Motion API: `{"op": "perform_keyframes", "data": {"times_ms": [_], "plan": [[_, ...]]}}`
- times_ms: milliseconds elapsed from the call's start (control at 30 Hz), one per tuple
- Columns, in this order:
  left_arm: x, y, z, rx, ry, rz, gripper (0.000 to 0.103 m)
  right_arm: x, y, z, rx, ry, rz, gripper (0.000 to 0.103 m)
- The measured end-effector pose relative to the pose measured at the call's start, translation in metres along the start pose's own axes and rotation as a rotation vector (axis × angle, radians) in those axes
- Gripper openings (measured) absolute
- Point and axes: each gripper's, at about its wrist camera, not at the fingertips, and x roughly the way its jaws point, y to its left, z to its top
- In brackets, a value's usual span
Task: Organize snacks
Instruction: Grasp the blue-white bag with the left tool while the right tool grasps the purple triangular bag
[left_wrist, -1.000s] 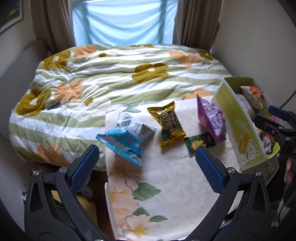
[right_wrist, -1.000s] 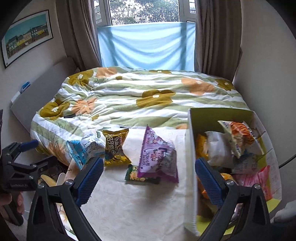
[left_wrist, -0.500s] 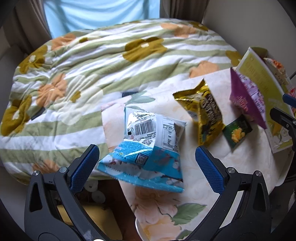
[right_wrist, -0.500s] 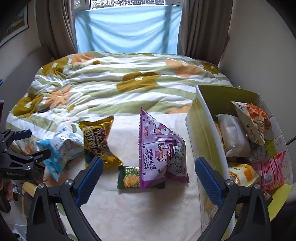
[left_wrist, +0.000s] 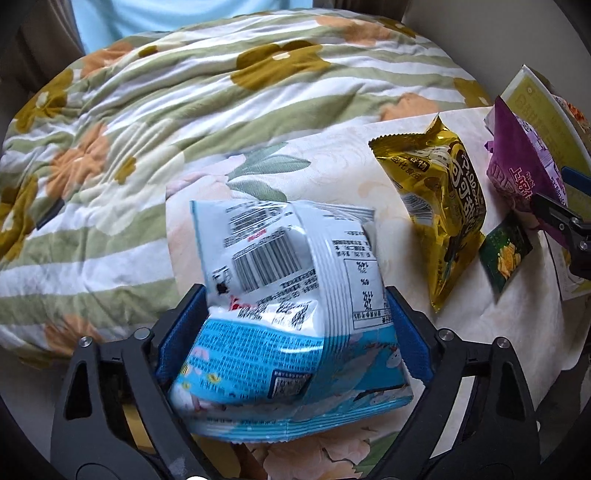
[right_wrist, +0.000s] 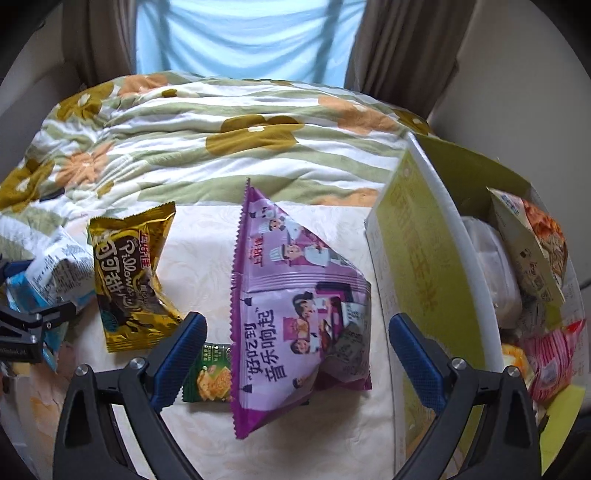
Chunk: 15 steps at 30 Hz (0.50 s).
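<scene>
A blue and white snack bag (left_wrist: 295, 314) lies between the wide-open fingers of my left gripper (left_wrist: 295, 325), which straddle it with a pad close on each side. My right gripper (right_wrist: 297, 354) is open around the lower part of a purple snack bag (right_wrist: 295, 306), pads apart from it. A gold bag (right_wrist: 129, 273) and a small green packet (right_wrist: 208, 380) lie left of the purple bag. The gold bag (left_wrist: 439, 206), the purple bag (left_wrist: 521, 162) and the green packet (left_wrist: 506, 254) also show in the left wrist view.
A yellow-green box (right_wrist: 432, 266) with several snack bags inside stands at the right. The snacks lie on a cream flowered tabletop (right_wrist: 199, 258) against a bed with a flowered quilt (right_wrist: 221, 147). The left gripper (right_wrist: 22, 325) shows at the left edge.
My left gripper moved forward and down until the blue and white bag sits between its fingers. My right gripper moved forward and down over the purple bag.
</scene>
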Motion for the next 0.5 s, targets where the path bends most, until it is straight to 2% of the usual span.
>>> {"op": "perform_keyframes", "data": {"times_ms": [400, 500], "plan": [[0.0, 0.001, -0.001, -0.025, 0.006, -0.041, 0.077, 0.029, 0.006, 0.004, -0.043, 0.03, -0.011, 0.098], [-0.001, -0.003, -0.004, -0.032, 0.012, -0.049, 0.076, 0.033, 0.006, 0.005, -0.049, 0.04, -0.018, 0.093]]}}
